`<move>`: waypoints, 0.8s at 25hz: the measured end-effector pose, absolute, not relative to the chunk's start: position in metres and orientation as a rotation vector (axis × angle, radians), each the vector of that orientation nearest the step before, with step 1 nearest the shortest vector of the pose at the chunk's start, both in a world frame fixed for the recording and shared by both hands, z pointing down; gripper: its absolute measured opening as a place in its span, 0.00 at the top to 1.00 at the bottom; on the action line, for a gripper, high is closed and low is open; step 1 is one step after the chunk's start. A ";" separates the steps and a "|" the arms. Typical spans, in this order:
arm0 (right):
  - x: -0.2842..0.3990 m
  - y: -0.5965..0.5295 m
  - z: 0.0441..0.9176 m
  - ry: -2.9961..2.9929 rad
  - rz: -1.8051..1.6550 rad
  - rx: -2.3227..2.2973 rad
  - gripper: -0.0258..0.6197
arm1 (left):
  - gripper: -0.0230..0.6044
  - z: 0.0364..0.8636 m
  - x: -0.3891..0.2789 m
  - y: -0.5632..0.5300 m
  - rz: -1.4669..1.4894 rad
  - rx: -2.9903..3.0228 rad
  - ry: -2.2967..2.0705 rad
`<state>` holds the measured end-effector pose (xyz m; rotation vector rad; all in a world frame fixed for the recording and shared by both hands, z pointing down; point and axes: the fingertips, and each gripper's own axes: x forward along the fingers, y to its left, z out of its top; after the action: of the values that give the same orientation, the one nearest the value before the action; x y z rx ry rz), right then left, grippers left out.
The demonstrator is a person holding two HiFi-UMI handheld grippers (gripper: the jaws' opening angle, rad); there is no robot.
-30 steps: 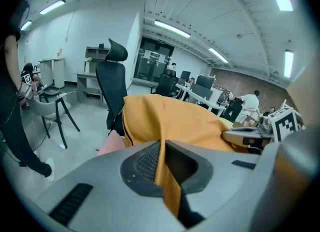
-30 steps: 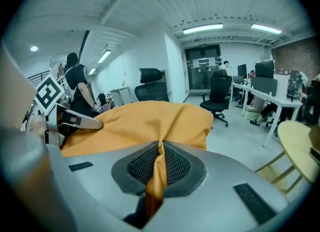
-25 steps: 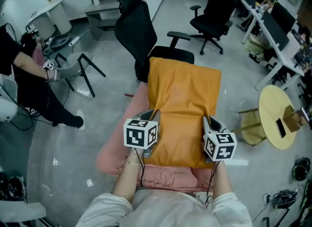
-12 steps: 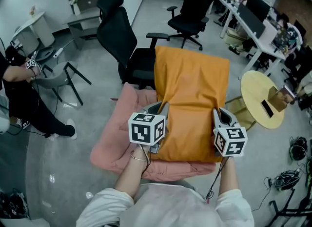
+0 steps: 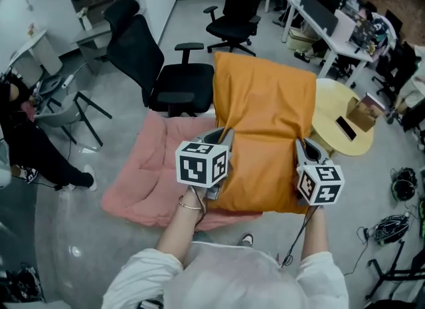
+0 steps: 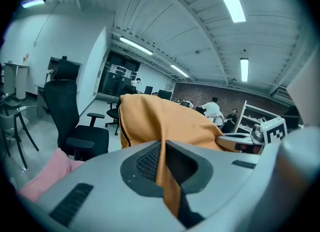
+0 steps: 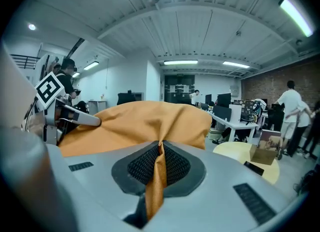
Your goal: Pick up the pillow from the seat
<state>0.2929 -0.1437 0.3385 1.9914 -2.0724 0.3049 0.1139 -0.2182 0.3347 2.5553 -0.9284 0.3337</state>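
Observation:
The orange pillow [image 5: 265,125] hangs in the air between my two grippers, lifted clear of the pink seat [image 5: 156,175] that lies below and to the left. My left gripper [image 5: 224,143] is shut on the pillow's left edge, and orange fabric [image 6: 167,173] is pinched between its jaws in the left gripper view. My right gripper [image 5: 304,153] is shut on the pillow's right edge, with a fold of orange cloth [image 7: 157,176] caught between its pads. The pillow's far end [image 7: 150,118] bulges up ahead of both grippers.
A black office chair [image 5: 159,68] stands just beyond the pink seat. A round yellow table [image 5: 348,125] carrying a box sits at the right. Another black chair [image 5: 236,15] and desks line the back. A person in black [image 5: 26,135] sits at the far left; cables [image 5: 392,228] lie right.
Both grippers have carried the orange pillow up and to the right, off the pink seat. More of the seat now shows at the left, and the yellow table has come partly under the pillow.

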 end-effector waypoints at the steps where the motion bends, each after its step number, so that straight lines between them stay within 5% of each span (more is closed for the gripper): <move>1: 0.308 -0.135 0.341 -2.065 0.310 1.998 0.91 | 0.94 0.336 0.130 -0.210 0.338 2.558 -0.924; 20: 0.454 0.005 0.394 -1.975 0.462 2.106 0.91 | 0.94 0.377 0.284 -0.089 0.442 2.590 -0.787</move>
<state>0.4540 0.0048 0.3942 2.1057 -1.9746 0.4622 0.2836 -0.0894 0.3768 2.5897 -0.7871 0.4424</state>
